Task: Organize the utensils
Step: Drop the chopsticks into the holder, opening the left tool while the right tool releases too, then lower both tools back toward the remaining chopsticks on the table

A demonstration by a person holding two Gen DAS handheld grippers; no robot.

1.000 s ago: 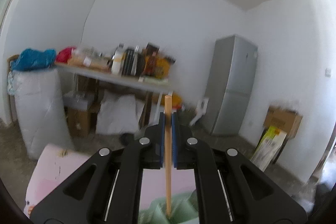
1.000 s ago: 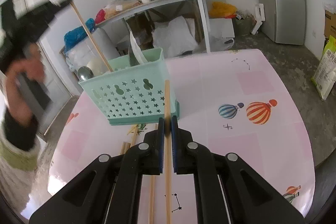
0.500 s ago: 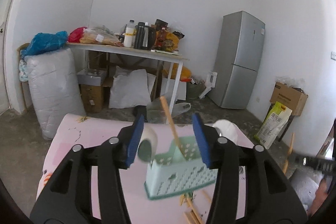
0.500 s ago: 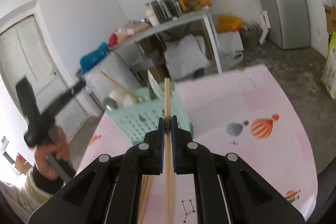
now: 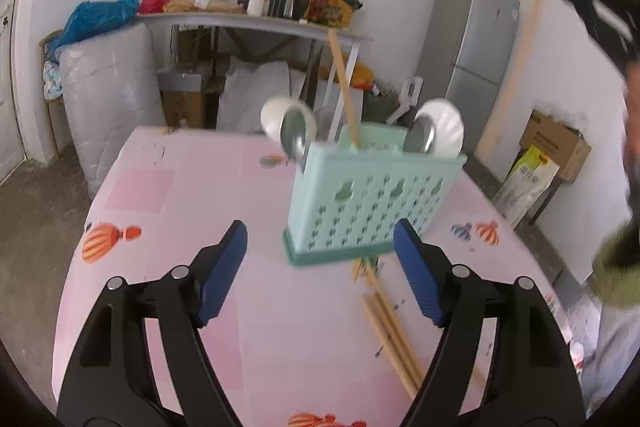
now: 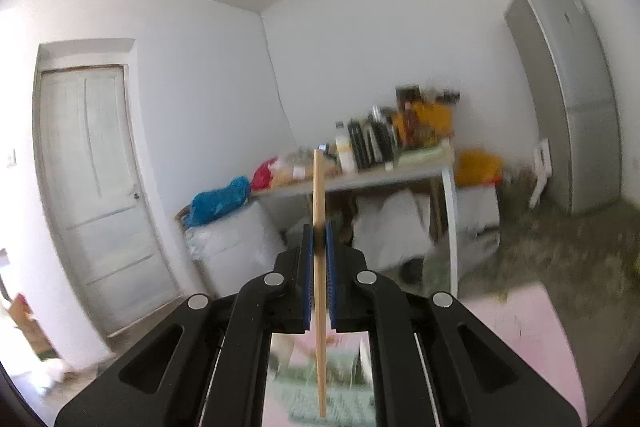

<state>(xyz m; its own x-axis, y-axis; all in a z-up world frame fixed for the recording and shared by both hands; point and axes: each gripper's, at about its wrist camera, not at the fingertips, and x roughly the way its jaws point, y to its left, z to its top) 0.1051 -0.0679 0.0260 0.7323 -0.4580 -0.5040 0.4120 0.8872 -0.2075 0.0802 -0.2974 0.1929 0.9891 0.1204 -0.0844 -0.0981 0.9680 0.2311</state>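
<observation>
Left gripper (image 5: 320,259): jaws spread wide with nothing between them, having just been opening.
Left view, basket (image 5: 372,195): mint, on the pink counter (image 5: 168,211) at 12 o'clock of the gripper; one chopstick (image 5: 344,87) leans in it among spoons (image 5: 298,135).
Loose chopsticks (image 5: 394,335): on the counter at 5 o'clock of the basket.
Right gripper (image 6: 319,247): pressed onto an upright held chopstick (image 6: 319,267).
Right view, around: door (image 6: 96,187) at 9 o'clock, fridge (image 6: 572,107) at 3 o'clock, cluttered table (image 6: 380,175) behind.
</observation>
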